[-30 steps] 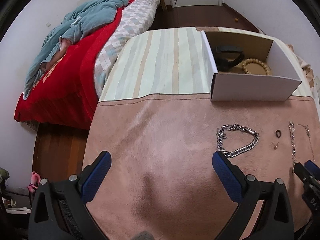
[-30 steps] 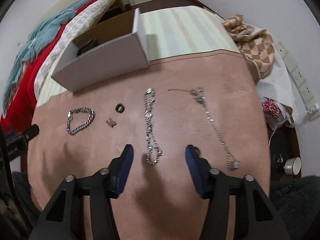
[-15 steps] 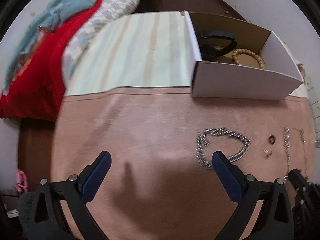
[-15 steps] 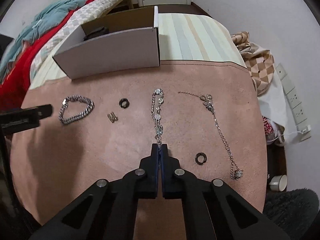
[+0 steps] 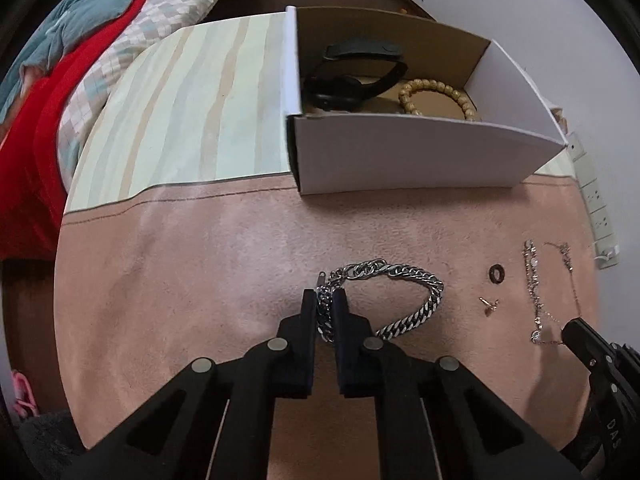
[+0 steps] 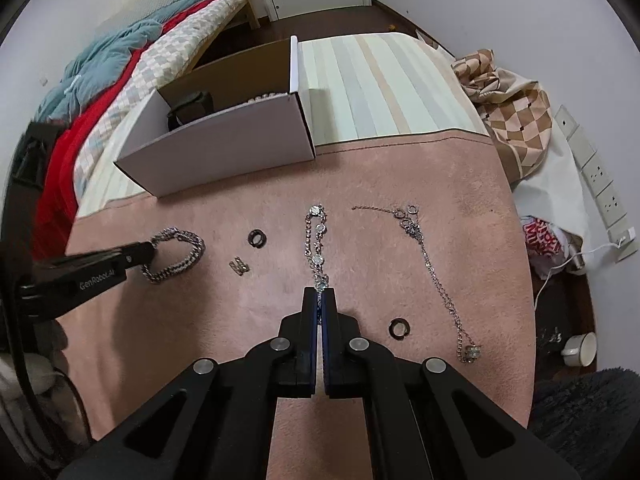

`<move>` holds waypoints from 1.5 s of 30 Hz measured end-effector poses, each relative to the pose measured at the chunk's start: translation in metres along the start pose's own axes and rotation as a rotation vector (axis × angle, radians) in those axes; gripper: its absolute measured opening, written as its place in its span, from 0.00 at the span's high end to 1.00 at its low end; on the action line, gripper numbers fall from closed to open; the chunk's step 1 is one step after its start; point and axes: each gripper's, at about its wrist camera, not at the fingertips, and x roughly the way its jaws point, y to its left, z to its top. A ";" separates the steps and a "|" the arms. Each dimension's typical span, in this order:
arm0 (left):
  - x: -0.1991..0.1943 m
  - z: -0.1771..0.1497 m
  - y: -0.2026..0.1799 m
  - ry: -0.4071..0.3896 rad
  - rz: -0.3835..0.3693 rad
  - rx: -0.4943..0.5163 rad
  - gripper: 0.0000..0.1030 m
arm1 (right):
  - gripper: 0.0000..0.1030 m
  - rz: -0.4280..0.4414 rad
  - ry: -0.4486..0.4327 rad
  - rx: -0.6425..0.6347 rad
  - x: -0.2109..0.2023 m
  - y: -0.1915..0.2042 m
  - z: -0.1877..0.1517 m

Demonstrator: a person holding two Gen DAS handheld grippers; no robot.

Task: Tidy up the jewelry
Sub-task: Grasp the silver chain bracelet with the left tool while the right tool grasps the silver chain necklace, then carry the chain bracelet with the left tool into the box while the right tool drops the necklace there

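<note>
Left wrist view: left gripper (image 5: pixel 325 305) pinched on near-left end of the chain bracelet (image 5: pixel 394 298), lying left-right on pink cloth; right gripper (image 6: pixel 320 300) clamped, apparently, on near end of the crystal bracelet (image 6: pixel 317 246), running near-far; open box (image 5: pixel 420 156) lies far of both.

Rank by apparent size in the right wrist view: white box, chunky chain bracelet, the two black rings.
1. White box, largest.
2. Chunky chain bracelet.
3. Far black ring and near black ring: look alike, and nearness differs, so unranked.
</note>
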 end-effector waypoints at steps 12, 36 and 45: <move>-0.052 0.007 0.005 -0.093 -0.068 -0.011 1.00 | 0.98 0.104 -0.081 0.046 -0.050 -0.005 0.023; 0.006 0.006 -0.013 0.009 -0.165 0.077 0.42 | 0.99 0.104 -0.044 0.077 -0.040 -0.013 0.023; 0.006 0.005 -0.016 -0.052 -0.142 0.126 0.91 | 0.99 0.110 -0.020 0.086 -0.032 -0.013 0.021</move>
